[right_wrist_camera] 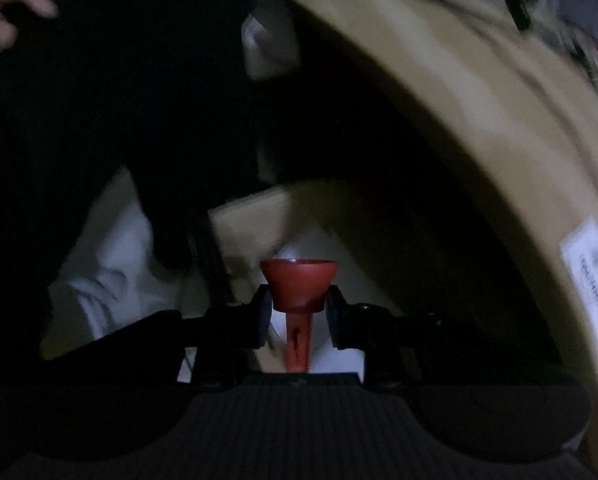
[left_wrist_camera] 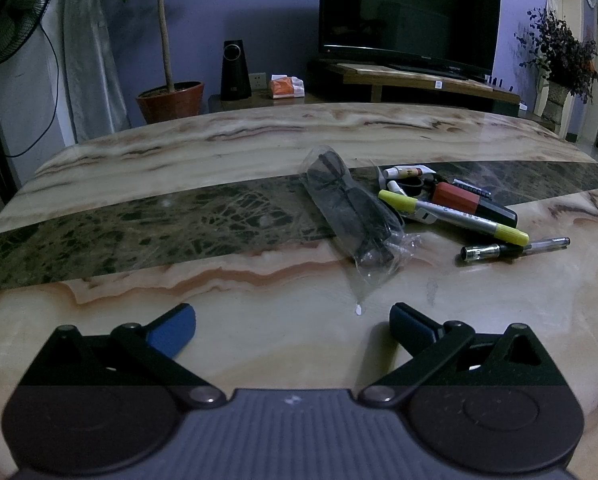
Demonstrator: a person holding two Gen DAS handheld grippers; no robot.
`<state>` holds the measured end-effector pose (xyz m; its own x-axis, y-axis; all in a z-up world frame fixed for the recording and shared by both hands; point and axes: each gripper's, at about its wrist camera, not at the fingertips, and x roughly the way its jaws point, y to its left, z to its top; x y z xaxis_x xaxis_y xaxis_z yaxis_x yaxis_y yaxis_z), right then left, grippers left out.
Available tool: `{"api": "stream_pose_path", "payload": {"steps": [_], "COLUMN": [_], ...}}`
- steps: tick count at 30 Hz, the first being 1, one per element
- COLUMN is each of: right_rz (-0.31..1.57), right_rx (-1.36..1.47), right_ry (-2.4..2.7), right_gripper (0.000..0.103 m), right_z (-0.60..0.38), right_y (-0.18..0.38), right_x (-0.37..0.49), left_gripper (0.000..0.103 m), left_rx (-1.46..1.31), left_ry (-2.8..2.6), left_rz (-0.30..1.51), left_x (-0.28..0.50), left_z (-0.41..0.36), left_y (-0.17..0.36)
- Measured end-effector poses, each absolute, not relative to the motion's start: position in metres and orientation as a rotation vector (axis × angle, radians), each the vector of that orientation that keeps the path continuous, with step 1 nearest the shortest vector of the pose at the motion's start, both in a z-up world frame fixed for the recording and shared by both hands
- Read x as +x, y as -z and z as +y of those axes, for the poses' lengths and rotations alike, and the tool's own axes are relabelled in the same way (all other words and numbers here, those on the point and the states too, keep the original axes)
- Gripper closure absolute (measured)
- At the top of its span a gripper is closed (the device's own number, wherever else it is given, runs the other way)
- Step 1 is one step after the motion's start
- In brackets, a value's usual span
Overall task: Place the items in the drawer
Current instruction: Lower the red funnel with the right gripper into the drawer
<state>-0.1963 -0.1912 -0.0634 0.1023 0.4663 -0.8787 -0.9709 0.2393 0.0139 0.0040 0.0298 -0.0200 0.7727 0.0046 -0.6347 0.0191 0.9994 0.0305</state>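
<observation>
A clear bag point(left_wrist_camera: 353, 216) holding dark glasses lies mid-bench point(left_wrist_camera: 219, 168) beyond the spread left claw point(left_wrist_camera: 293, 326), while the right claw point(right_wrist_camera: 297, 310) pinches a red funnel-shaped piece point(right_wrist_camera: 297, 284).

On my left gripper point(left_wrist_camera: 293, 326) I see blue pads on the fingers point(left_wrist_camera: 173, 330), black linkage bars with silver screws behind them, and a ribbed grey body between two round black discs. My right gripper point(right_wrist_camera: 297, 312) looks all black, with the same ribbed body behind its fingers point(right_wrist_camera: 262, 312).
</observation>
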Motion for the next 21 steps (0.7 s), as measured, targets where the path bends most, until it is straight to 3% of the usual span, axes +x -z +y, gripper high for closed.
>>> {"api": "stream_pose_path", "payload": {"steps": [21], "right_rz": [1.178], "right_rx": [-0.68], "right_ry": [-0.911], "right_gripper": [0.072], "right_z": [-0.196], "right_y": [0.138], "right_x": [-0.163], "left_gripper": [0.0], "left_rx": [0.036], "left_ry": [0.008], "left_rz": [0.688], "left_x": [0.004], "left_z": [0.03], "left_y": [0.02]}}
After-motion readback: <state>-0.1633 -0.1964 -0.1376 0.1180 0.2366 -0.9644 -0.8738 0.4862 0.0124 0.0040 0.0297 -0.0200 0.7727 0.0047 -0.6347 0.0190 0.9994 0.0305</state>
